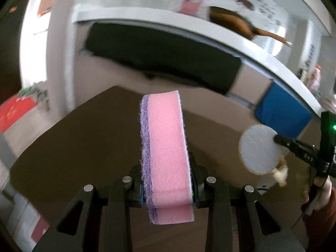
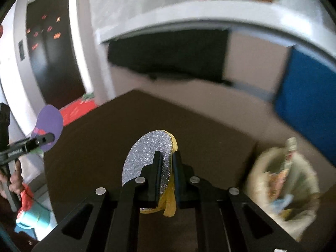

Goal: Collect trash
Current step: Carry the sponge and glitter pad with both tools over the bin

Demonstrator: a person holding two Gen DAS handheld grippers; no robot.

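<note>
My left gripper (image 1: 166, 168) is shut on a pink sponge with a purple scouring side (image 1: 166, 136), held on edge above the brown table (image 1: 84, 147). My right gripper (image 2: 167, 154) is shut on a round silver glittery pad with a yellow back (image 2: 145, 153), also lifted over the table (image 2: 94, 136). In the left wrist view the right gripper (image 1: 277, 139) and its silver pad (image 1: 258, 151) show at the right edge, held by a hand. In the right wrist view the left gripper (image 2: 49, 136) and the sponge's purple face (image 2: 50, 119) show at the far left.
A pale bag with wrappers and scraps (image 2: 273, 178) sits at the table's right side. Beyond the table are a white counter (image 1: 189, 31), a black unit under it (image 1: 157, 52) and a blue panel (image 2: 308, 105). A red mat (image 2: 77, 109) and a teal stool (image 2: 33, 220) are on the floor at left.
</note>
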